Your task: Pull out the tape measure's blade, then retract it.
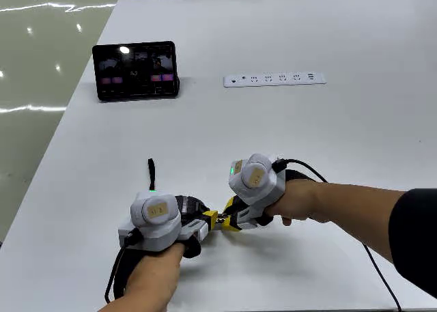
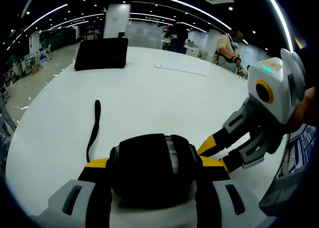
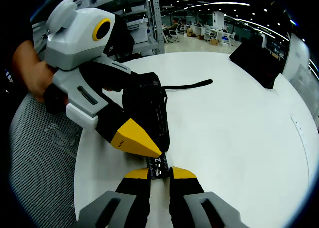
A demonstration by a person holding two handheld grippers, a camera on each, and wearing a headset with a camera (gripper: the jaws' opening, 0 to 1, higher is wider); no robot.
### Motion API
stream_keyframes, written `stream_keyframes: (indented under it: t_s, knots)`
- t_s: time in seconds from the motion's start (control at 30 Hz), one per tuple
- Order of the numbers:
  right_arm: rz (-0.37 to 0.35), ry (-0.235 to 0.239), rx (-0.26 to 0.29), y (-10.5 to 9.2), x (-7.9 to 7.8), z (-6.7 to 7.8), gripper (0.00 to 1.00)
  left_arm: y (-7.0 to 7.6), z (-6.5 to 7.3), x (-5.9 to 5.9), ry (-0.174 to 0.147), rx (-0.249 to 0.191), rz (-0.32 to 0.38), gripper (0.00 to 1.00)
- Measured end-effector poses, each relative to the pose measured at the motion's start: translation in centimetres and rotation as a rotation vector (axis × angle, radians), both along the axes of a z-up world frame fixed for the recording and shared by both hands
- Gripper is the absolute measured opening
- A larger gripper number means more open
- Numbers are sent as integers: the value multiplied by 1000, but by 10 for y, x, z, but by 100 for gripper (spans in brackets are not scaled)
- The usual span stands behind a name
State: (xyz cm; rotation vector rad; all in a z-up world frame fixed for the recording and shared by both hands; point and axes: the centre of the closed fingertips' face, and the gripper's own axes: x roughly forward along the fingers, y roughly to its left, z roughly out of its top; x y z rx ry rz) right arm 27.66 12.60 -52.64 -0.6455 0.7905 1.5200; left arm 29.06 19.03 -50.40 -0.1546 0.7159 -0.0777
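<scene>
A black, rounded plastic tape measure case [image 2: 152,170] is clamped across its sides between the yellow-tipped jaws of the left gripper [image 1: 206,223]. A short length of dark blade [image 3: 158,164], printed with white numerals, is seen drawn out of the case mouth. Its end is pinched between the tips of the right gripper [image 3: 159,175]. The thin black wrist strap [image 2: 93,123] is laid out flat ahead of the left gripper, beyond the case.

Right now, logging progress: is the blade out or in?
Barely out: a short stretch of blade shows between the tape measure and the right gripper pinching it.
</scene>
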Motion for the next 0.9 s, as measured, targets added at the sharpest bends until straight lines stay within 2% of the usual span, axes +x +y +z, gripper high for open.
stream_keyframes:
  t_s: [0.9]
  knots:
    - [16, 15, 27, 14, -2, 1, 11, 3, 0, 1, 3, -10, 7, 63]
